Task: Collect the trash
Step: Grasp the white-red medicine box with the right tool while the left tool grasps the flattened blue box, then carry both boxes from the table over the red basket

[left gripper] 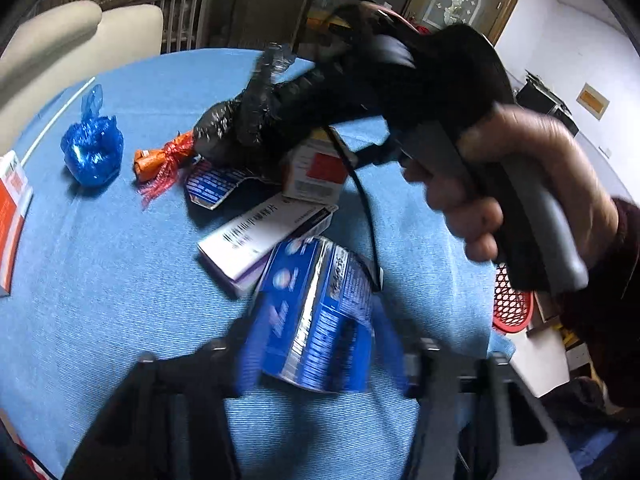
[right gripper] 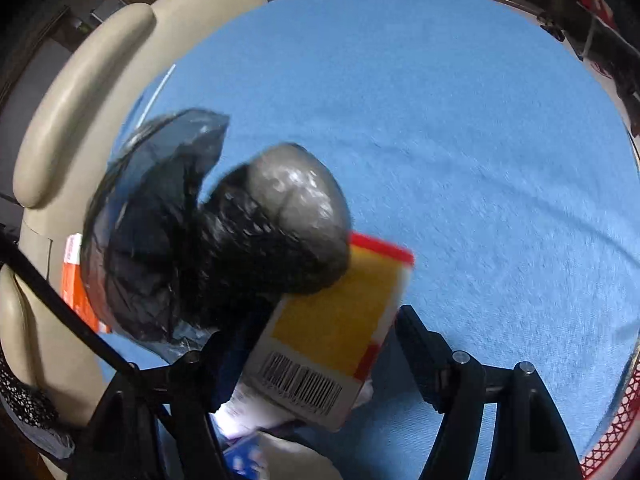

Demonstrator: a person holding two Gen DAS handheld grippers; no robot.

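Left gripper is low over the blue tablecloth, and the blue box sits right between its fingers – jaws closed in on it, blue pads against both sides, though the fingers are blurred. That box is the landmark, so everything else is placed off it.

Just beyond the blue box, touching its far corner: a white-and-purple box, lying flat at a slant. Past that, a white carton w/ a red patch, and beside it a torn blue-and-white packet. A black plastic bag lies over the far end of the pile, partly on the carton. Further out to the left of the blue box: an orange-and-red net wrapper, then a crumpled blue bag, well apart. An orange-and-white box is at the left edge of the cloth.

Right gripper, seen from its own camera, has its jaws standing wide, not pressing on anything; a yellow-and-red carton w/ a barcode lies between and under the fingers, the black bag just ahead. In the left view a person's hand grips its handle over the far side of the pile. A red mesh basket sits off the table edge, right of the blue box. Beige chair beyond the table.
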